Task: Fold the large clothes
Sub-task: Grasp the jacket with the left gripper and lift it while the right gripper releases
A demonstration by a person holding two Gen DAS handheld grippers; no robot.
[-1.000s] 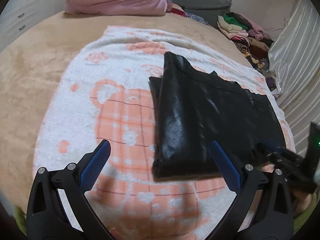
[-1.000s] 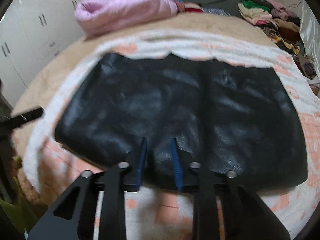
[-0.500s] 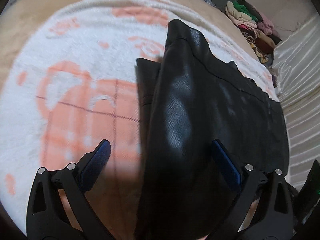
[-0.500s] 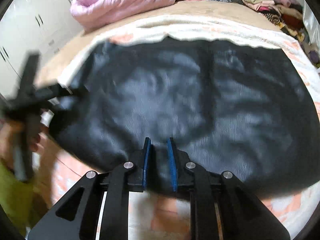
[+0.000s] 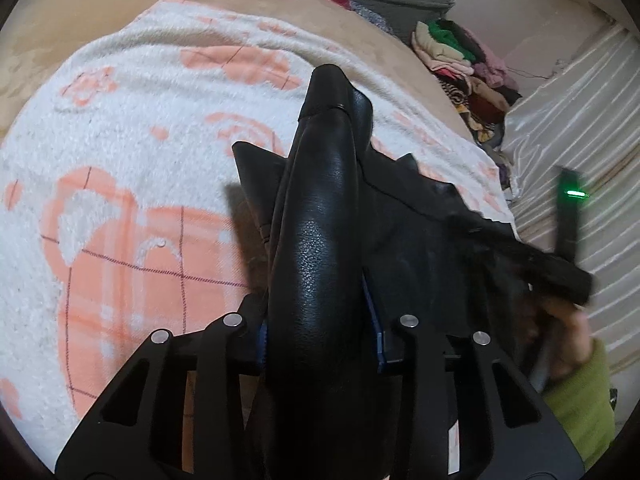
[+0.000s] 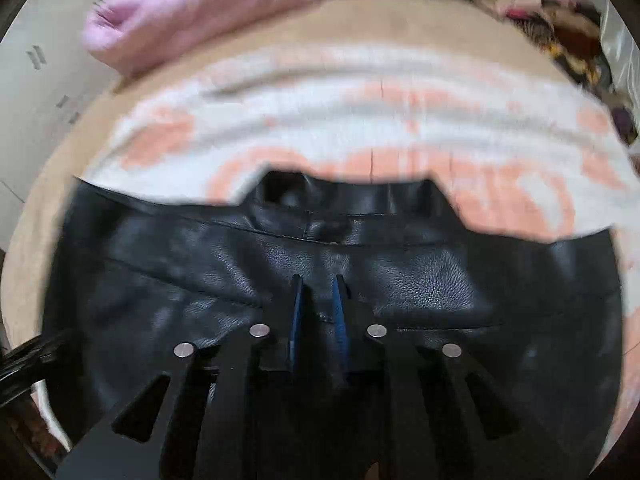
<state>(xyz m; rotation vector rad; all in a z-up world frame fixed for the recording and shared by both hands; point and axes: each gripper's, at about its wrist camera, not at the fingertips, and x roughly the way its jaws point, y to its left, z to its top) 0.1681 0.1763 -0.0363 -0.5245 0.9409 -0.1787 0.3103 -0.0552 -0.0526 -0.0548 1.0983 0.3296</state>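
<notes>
Both hand-held grippers [image 5: 320,336] [image 6: 318,316] on garment [image 6: 400,276]

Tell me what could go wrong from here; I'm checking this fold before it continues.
The left hand-held gripper, whose jaws have just been closing, pinches a thick, glossy fold of the black leather garment; it might slip out. The right hand-held gripper grips another edge, so uneven pulling could skew the fold or drag the white-and-peach fleece blanket.

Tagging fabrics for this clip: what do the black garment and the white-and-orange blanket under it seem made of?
Black garment: looks like leather or faux leather; pebbled grain, glossy highlights, stitched seams. I cannot tell which.
White-and-orange blanket: looks like fluffy fleece or terry; fuzzy, matte pile.
</notes>
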